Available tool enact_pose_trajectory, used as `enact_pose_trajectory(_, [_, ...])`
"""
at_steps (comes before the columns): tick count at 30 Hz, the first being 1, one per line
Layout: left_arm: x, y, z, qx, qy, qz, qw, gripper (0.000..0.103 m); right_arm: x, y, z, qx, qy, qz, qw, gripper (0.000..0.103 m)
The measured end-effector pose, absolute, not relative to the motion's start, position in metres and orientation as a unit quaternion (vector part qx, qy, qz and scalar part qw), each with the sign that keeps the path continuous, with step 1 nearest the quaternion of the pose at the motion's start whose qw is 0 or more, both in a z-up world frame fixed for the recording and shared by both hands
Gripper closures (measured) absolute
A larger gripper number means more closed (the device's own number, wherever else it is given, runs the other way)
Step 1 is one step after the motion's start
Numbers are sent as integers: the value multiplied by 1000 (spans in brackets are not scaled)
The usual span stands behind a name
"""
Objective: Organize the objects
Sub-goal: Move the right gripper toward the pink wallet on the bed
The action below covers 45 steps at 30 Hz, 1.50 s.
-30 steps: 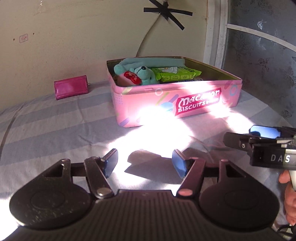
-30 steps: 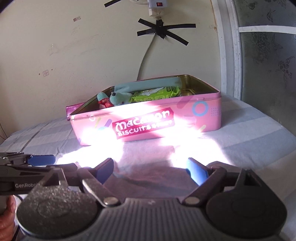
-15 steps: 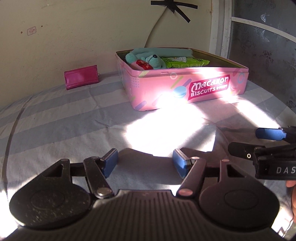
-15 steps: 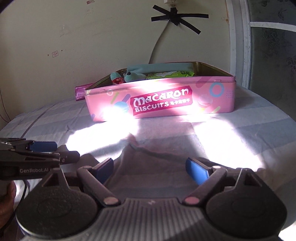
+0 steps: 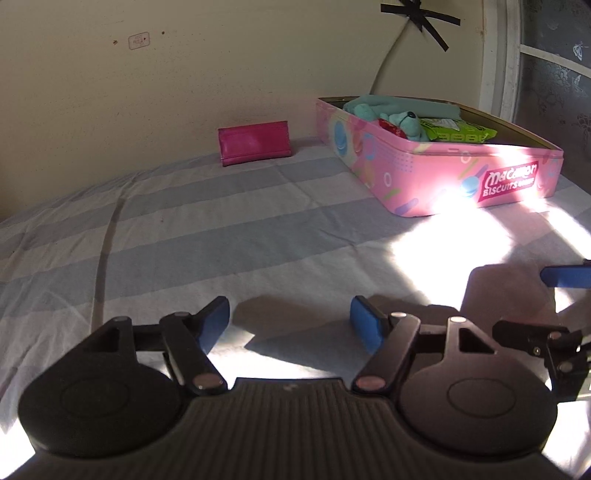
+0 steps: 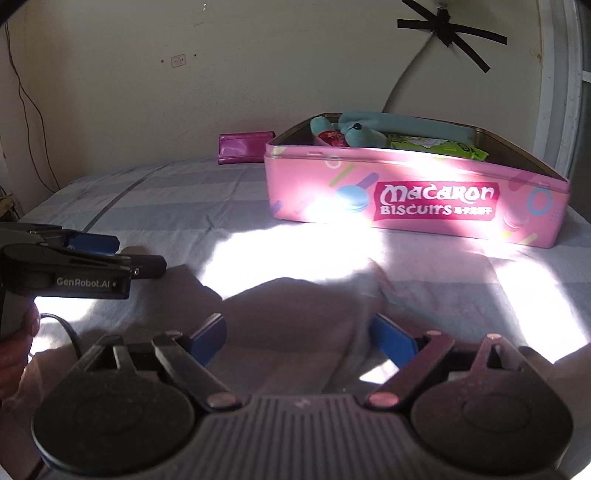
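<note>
A pink biscuit tin point(image 5: 436, 177) point(image 6: 413, 192) stands open on the striped cloth, at the far right in the left wrist view. Inside it lie a teal plush toy point(image 5: 402, 122) point(image 6: 354, 133) and a green snack packet point(image 5: 458, 133) point(image 6: 439, 146). A magenta wallet point(image 5: 255, 142) point(image 6: 245, 147) leans by the wall, left of the tin. My left gripper point(image 5: 290, 323) hovers over bare cloth, its jaws opening with nothing between them. My right gripper point(image 6: 299, 338) is also opening over the cloth, well short of the tin, and holds nothing.
A striped grey-and-white cloth point(image 5: 192, 229) covers the whole surface. A cream wall with a taped cable point(image 6: 447, 29) runs behind, and a window frame point(image 5: 506, 59) rises at the right. Strong sun patches glare on the cloth in front of the tin.
Both grippers have drawn back from the tin and swung leftward, so the tin now sits farther away and to the right. The wallet shows more centrally. Both sets of jaws stand slightly wider.
</note>
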<state>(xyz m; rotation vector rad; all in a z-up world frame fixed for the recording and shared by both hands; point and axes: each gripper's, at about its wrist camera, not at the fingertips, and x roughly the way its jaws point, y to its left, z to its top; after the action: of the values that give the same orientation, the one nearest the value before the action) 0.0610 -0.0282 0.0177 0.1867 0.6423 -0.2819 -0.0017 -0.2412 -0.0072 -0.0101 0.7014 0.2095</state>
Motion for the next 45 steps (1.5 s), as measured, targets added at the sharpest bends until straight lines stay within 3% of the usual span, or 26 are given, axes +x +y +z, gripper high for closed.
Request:
enact_pose_trajectory(20, [136, 42, 19, 68, 322, -48, 943, 28, 71, -137, -5, -62, 357, 181, 914, 12])
enact_pose_trajectory(25, [144, 55, 16, 52, 316, -27, 947, 20, 93, -120, -6, -65, 358, 183, 913, 12])
enact_pose_trajectory(45, [153, 75, 15, 5, 322, -35, 946, 16, 191, -93, -12, -34, 365, 136, 921, 8])
